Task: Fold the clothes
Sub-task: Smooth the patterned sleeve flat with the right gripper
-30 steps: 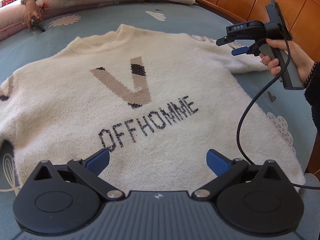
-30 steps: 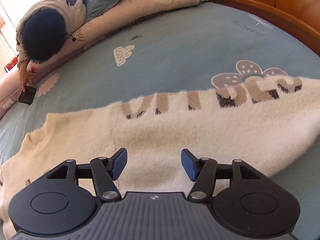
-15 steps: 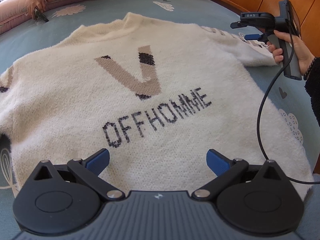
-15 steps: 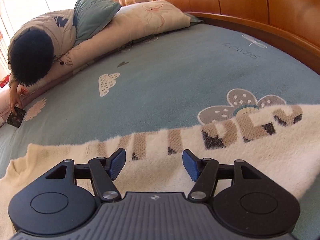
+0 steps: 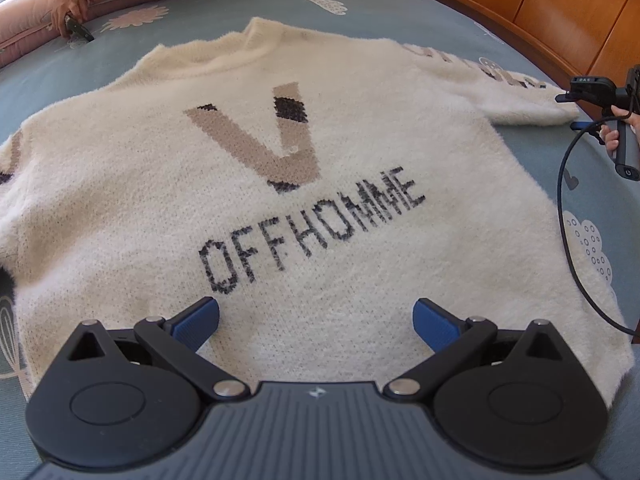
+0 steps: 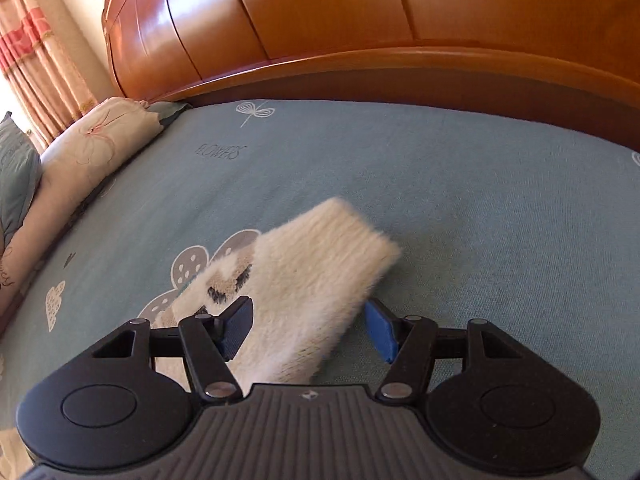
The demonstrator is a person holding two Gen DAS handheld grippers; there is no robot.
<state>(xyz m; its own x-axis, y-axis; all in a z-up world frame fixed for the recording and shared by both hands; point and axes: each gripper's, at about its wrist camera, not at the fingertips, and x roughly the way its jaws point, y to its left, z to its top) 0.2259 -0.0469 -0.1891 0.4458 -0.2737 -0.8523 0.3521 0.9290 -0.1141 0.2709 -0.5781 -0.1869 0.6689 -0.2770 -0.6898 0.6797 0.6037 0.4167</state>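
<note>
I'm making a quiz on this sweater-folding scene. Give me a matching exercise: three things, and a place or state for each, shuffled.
Things:
1. sweater
2. sleeve cuff
3. left gripper

States:
A. jaws wide open above the hem, holding nothing
B. spread flat on the blue bedsheet
C. between the closing jaws of the right gripper

Pairs: 1-B, 2-C, 3-A

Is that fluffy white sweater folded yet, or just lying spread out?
Spread out: the sweater lies flat on the bed, front fully showing, its sleeve stretched sideways.
</note>
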